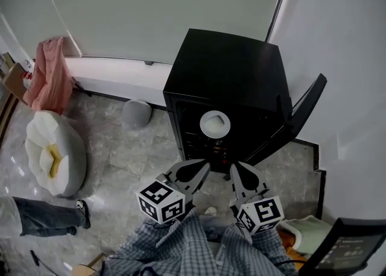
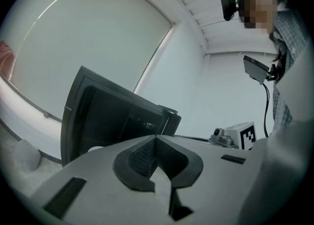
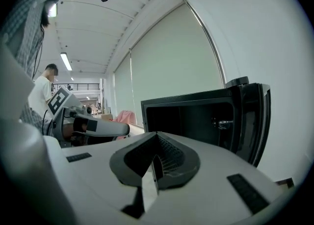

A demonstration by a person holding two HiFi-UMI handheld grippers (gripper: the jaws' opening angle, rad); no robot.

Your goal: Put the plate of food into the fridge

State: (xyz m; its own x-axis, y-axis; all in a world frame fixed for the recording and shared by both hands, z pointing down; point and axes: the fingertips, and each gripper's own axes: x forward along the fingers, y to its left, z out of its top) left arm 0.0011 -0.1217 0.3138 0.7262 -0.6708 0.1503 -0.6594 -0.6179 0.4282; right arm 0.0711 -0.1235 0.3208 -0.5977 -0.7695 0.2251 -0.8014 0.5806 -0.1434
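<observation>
Plainly, two claws pressed shut and empty, left gripper (image 1: 202, 165) and right gripper (image 1: 236, 166), face one boxy black fridge (image 1: 229, 76) holding one round white plate (image 1: 215, 123).

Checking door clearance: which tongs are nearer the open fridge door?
Right. The right tongs sit just left of the door; left tongs farther left, before the fridge.

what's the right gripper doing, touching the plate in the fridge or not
Apart. The head view shows a clear gap: the right gripper sits in front of the fridge, short of the plate inside.
</observation>
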